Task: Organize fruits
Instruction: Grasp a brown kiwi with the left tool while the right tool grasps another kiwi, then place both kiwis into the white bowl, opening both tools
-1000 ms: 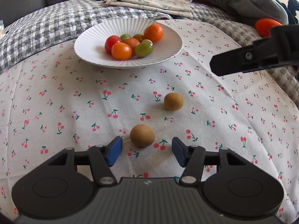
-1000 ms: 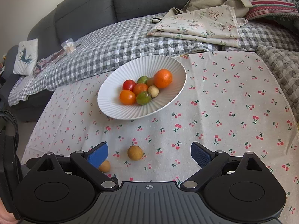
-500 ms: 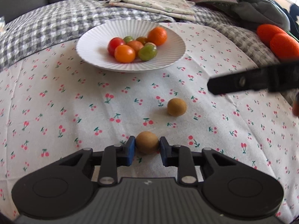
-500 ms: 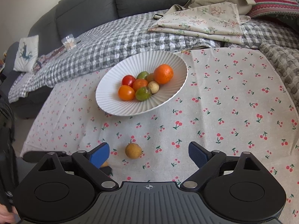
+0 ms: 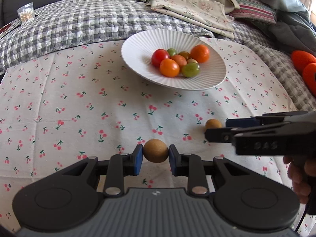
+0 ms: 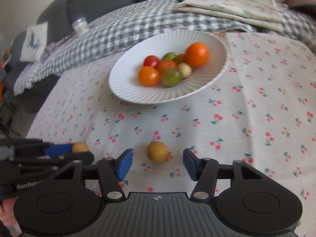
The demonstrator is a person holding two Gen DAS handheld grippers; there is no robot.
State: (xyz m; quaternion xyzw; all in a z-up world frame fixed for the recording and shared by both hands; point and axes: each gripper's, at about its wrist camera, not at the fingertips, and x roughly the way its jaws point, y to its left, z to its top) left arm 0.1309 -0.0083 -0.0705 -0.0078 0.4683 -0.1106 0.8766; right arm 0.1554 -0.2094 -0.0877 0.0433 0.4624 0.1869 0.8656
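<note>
At the far left, in the right wrist view, a pale cushion (image 6: 34,42) leans on a grey sofa (image 6: 94,2). A grey checked blanket (image 5: 65,25) covers the back of the surface, and a small bag of toothpicks (image 5: 26,14) lies on it. In front of the blanket lies a white cloth printed with cherries (image 5: 79,102).

The left tongs (image 5: 155,151) are pinching 1 brown round fruit (image 5: 155,151) between their blue pads (both pads press on its sides), and the fruit sits clear above the cloth. Further back, near the middle, a white ribbed plate (image 5: 138,49) rests on the cloth with about 7 small fruits in it: 1 red tomato (image 5: 160,57), orange ones, green ones and 1 mandarin (image 5: 199,53).

To the right, a second brown fruit (image 6: 158,151) lies on the cloth, between the pads of the right tongs (image 6: 158,163). Those tongs are closing, yet a gap shows on each side of the fruit, so neither pad touches it. Folded floral fabric (image 5: 193,13) and a striped pillow (image 5: 250,7) lie behind. At the far right edge of the left wrist view are 2 orange shapes (image 5: 304,59); I cannot tell what they are.
</note>
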